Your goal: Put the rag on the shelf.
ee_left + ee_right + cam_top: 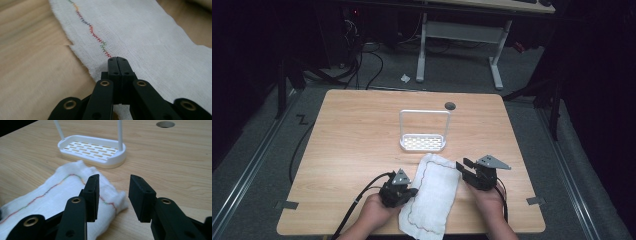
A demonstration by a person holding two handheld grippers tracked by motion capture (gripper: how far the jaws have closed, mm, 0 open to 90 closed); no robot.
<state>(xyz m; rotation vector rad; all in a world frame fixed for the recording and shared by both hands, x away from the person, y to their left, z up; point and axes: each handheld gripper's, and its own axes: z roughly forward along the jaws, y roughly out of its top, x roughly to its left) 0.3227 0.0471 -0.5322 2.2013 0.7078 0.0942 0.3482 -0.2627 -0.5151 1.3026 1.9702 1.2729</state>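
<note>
A white gauze cloth (432, 192) with a wavy coloured stitch line lies flat at the near edge of the wooden table (357, 135). My left gripper (408, 192) is at the cloth's left edge. In the left gripper view its jaws are pressed together, and the tips (117, 59) rest on the cloth (150, 37) by the stitching, with no fold showing between them. My right gripper (466, 167) is at the cloth's far right corner. It stands open (113, 195), with the bunched corner of the cloth (50, 195) under its left jaw and bare wood in the gap.
A white slotted tray with a tall wire handle (423, 142) stands just beyond the cloth, also seen close in the right gripper view (92, 150). A round cable hole (450, 105) sits near the table's far edge. Black cables trail off the near left.
</note>
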